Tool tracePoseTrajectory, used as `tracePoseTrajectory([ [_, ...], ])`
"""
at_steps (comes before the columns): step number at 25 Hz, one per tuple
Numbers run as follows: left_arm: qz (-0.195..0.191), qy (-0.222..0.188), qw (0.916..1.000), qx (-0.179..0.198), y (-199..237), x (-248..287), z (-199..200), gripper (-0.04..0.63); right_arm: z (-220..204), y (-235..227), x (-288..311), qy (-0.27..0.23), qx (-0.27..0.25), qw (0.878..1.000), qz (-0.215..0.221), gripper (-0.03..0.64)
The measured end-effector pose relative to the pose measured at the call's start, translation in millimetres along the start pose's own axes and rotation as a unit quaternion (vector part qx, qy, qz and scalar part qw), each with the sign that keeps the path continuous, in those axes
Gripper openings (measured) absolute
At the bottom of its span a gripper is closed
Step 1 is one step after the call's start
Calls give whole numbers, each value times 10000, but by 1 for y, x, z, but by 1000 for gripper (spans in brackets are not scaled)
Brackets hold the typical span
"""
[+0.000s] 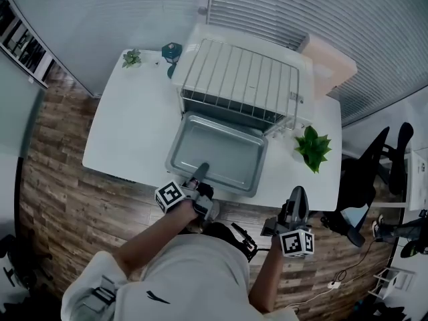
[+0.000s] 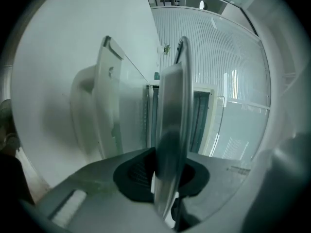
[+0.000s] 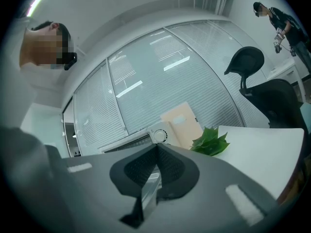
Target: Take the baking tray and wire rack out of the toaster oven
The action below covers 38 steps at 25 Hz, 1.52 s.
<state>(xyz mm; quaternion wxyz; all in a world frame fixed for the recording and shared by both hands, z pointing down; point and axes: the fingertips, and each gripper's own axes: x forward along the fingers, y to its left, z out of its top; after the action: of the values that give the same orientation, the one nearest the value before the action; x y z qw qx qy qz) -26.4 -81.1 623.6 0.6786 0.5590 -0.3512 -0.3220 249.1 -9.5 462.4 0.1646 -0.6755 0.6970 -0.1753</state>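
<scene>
right gripper: near right, just off the counter's near edge. Jaws are together with nothing in them.
left gripper: clamped on the near rim of the baking tray, roughly mid-rim. The rim sits edge-on between the pads.
baking tray: out in front of the toaster oven, over the counter, with its far edge close to the oven mouth.
tray handling: my guess is thin stiff metal, light and a bit slick. With a single pinch on the rim it'll want to dip at the far end, so keep it level.
wire rack: looks like it's lying on top of the toaster oven, far side. Probably light and rigid, so pinch the front bar near the middle.
count: one tray, one rack, one oven, two grippers, two little plants (right, far left).
</scene>
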Motion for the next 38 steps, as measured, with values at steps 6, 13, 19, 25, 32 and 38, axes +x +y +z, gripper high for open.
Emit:
tracePoseTrajectory([
  [6,-66,73,10000,8,-19,-26,-14,54,-3,2,-6,14,8,10000,-24,-9],
  [13,-237,213,9994,-157,-76,-59,-36,55,-4,3,-13,-62,104,9999,-59,-9],
  [19,-627,182,9978,-69,-142,-76,-42,58,-4,1,-17,-95,182,9998,-82,-9],
  [25,-938,175,9954,51,-192,-83,-41,58,-3,-1,-15,-133,285,9995,-72,-9],
  [32,-1092,-8,9937,259,-222,-78,-31,52,-3,3,-6,-108,238,9997,15,-9],
  [38,-1252,-88,9914,382,-237,-57,-20,51,0,10,8,-40,-20,9999,117,-9],
])
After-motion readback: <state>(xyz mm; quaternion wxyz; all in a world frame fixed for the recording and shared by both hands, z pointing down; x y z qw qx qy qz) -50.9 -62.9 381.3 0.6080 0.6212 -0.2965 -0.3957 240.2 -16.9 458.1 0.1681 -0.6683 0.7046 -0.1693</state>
